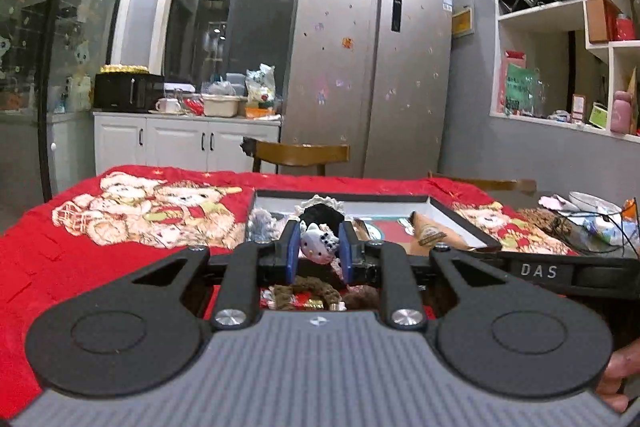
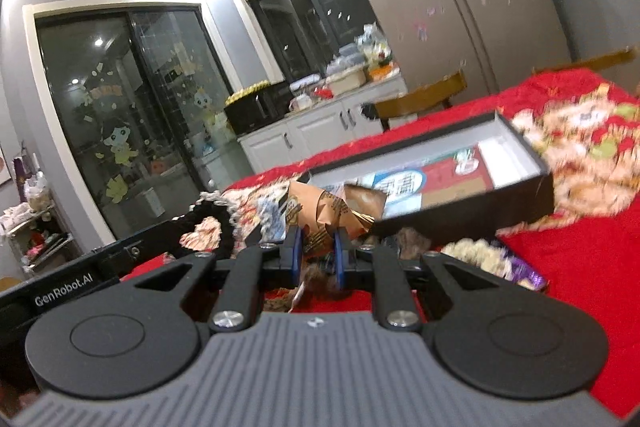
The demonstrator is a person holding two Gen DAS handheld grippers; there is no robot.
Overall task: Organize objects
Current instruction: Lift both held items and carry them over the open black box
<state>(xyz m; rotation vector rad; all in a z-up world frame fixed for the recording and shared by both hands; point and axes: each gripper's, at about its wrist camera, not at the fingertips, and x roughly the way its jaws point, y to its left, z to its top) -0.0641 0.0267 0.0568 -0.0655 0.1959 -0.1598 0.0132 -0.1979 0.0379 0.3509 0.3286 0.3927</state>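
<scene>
Two light things held above the red-covered counter

We carry a small cat-face toy (image 1: 317, 246), hard and slippery, clenched in the left fingers (image 1: 294, 251). Our right fingers (image 2: 297, 253) pinch a crinkly brown wrapper (image 2: 320, 215), light and crushable, near the black box (image 2: 472, 217).

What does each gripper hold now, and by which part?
The left gripper holds a small white cat-face charm by its two sides. The right gripper pinches a brown paper packet at its lower edge.
</scene>
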